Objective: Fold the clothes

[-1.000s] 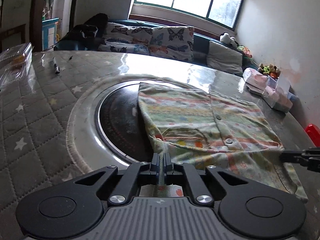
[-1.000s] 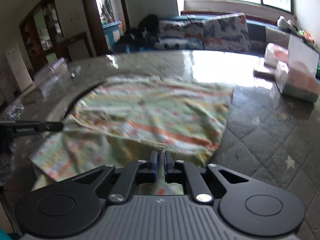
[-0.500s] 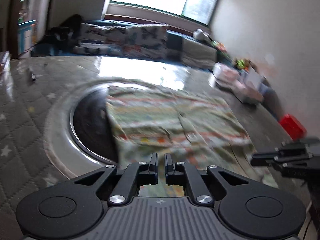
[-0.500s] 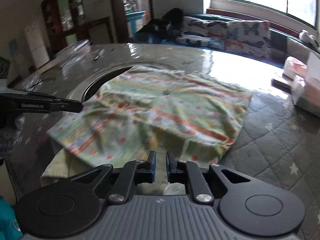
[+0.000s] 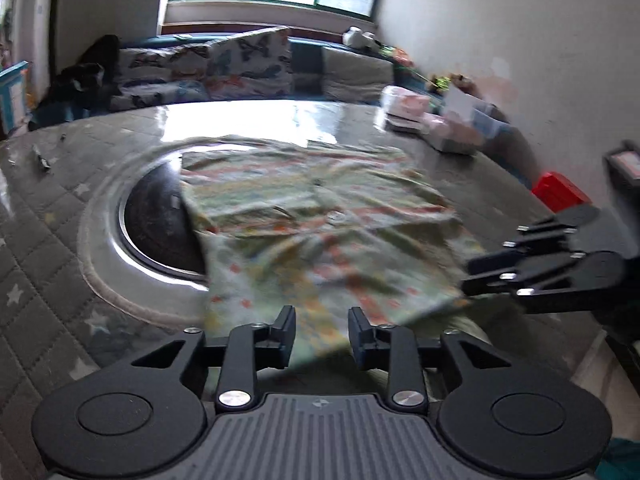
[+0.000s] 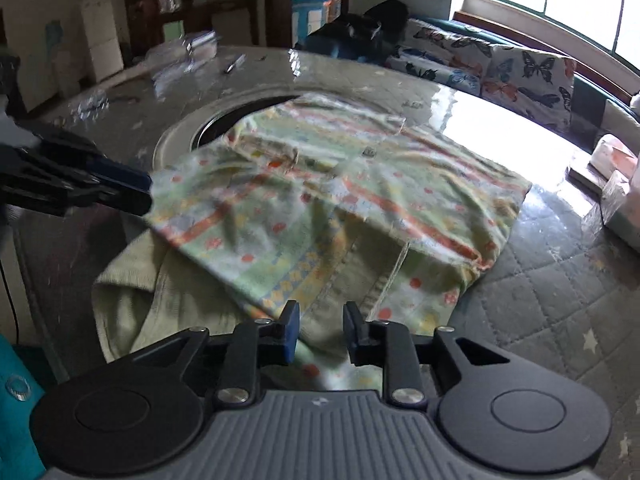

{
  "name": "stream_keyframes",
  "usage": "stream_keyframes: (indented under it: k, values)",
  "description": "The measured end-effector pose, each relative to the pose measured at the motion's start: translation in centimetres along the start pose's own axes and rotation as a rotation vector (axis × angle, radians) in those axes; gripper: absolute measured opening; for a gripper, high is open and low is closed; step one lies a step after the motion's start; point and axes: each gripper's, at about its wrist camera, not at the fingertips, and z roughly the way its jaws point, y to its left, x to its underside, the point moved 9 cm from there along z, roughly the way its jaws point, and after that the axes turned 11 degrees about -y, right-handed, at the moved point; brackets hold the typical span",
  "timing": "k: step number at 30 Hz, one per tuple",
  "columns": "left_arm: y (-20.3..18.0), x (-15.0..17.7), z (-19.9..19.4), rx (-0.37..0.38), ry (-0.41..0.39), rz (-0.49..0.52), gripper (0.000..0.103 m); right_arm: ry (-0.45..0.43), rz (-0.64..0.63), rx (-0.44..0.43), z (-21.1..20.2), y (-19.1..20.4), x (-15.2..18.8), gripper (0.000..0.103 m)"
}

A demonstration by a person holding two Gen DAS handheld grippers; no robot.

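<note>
A light green patterned shirt with orange stripes and buttons (image 5: pixel 320 224) lies on the round table, its lower part folded up over itself. It also shows in the right wrist view (image 6: pixel 320 192). My left gripper (image 5: pixel 322 334) is open and empty over the shirt's near edge. My right gripper (image 6: pixel 318 330) is open and empty over the near hem. Each gripper shows in the other's view, the right one (image 5: pixel 532 272) at the shirt's right edge and the left one (image 6: pixel 80 184) at its left edge.
The table has a quilted grey cover (image 5: pixel 36 264) and a dark round inset (image 5: pixel 156 220) partly under the shirt. Tissue packs and boxes (image 5: pixel 436 120) sit at the far right, a pen (image 5: pixel 40 158) at the far left. A yellowish cloth (image 6: pixel 132 292) lies under the shirt's near corner.
Both grippers have let go of the shirt and opened, then drawn back toward the near edge. The folded part now rests on the shirt.
</note>
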Motion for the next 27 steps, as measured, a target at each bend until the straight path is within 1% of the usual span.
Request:
stream_keyframes:
  k: [1, 3, 5, 6, 7, 9, 10, 11, 12, 13, 14, 15, 16, 17, 19, 22, 23, 27]
  values:
    - [-0.5, 0.2, -0.3, 0.011, 0.011, -0.004, 0.040, 0.003, -0.007, 0.001, 0.0, 0.1, 0.1, 0.025]
    - [-1.5, 0.6, -0.7, 0.033, 0.035, -0.013, 0.044, -0.001, -0.018, 0.004, -0.2, 0.2, 0.0, 0.025]
    - [-2.3, 1.0, -0.9, 0.055, 0.063, -0.023, 0.046, -0.014, -0.029, 0.006, -0.7, 0.2, -0.4, 0.027]
    - [-2.5, 1.2, -0.9, 0.052, 0.076, -0.024, 0.048, -0.022, -0.040, 0.009, -1.1, 0.3, -0.6, 0.029]
    - [-2.7, 1.4, -0.8, 0.049, 0.090, -0.025, 0.048, -0.028, -0.052, 0.012, -1.5, 0.3, -0.8, 0.033]
    - [-3.1, 2.1, -0.5, 0.052, 0.129, -0.040, 0.047, -0.033, -0.074, 0.016, -2.0, 0.3, -0.9, 0.034]
    - [-3.3, 2.3, -0.4, 0.066, 0.144, -0.055, 0.045, -0.034, -0.087, 0.018, -2.2, 0.4, -0.9, 0.035]
    - [-3.5, 2.5, -0.3, 0.080, 0.159, -0.069, 0.045, -0.032, -0.096, 0.020, -2.4, 0.4, -0.8, 0.038]
    - [-3.7, 2.7, -0.2, 0.088, 0.171, -0.077, 0.043, -0.029, -0.108, 0.023, -2.6, 0.4, -0.7, 0.040]
    - [-3.9, 2.8, 0.0, 0.096, 0.183, -0.083, 0.037, -0.025, -0.120, 0.026, -2.8, 0.4, -0.5, 0.041]
    - [-4.0, 3.0, 0.1, 0.098, 0.188, -0.079, 0.032, -0.022, -0.135, 0.027, -3.0, 0.5, -0.3, 0.041]
    - [-4.0, 3.0, 0.2, 0.098, 0.193, -0.082, 0.025, -0.019, -0.151, 0.027, -3.2, 0.6, -0.1, 0.042]
    - [-4.0, 3.0, 0.3, 0.100, 0.198, -0.085, 0.019, -0.018, -0.166, 0.027, -3.3, 0.8, 0.1, 0.046]
    - [-3.9, 2.8, 0.2, 0.104, 0.197, -0.097, 0.016, -0.016, -0.185, 0.027, -3.5, 0.9, 0.3, 0.050]
    - [-3.6, 2.1, 0.1, 0.116, 0.186, -0.122, 0.012, -0.011, -0.221, 0.021, -3.8, 1.3, 0.7, 0.051]
    - [-3.3, 0.0, 0.1, 0.124, 0.139, -0.153, 0.012, -0.006, -0.272, 0.000, -4.1, 2.2, 1.4, 0.053]
    - [-3.1, -0.8, 0.1, 0.126, 0.121, -0.166, 0.012, -0.006, -0.292, -0.007, -4.1, 2.5, 1.6, 0.056]
    - [-2.5, -3.4, 1.0, 0.143, 0.076, -0.219, 0.012, -0.027, -0.330, -0.034, -3.6, 3.5, 1.5, 0.058]
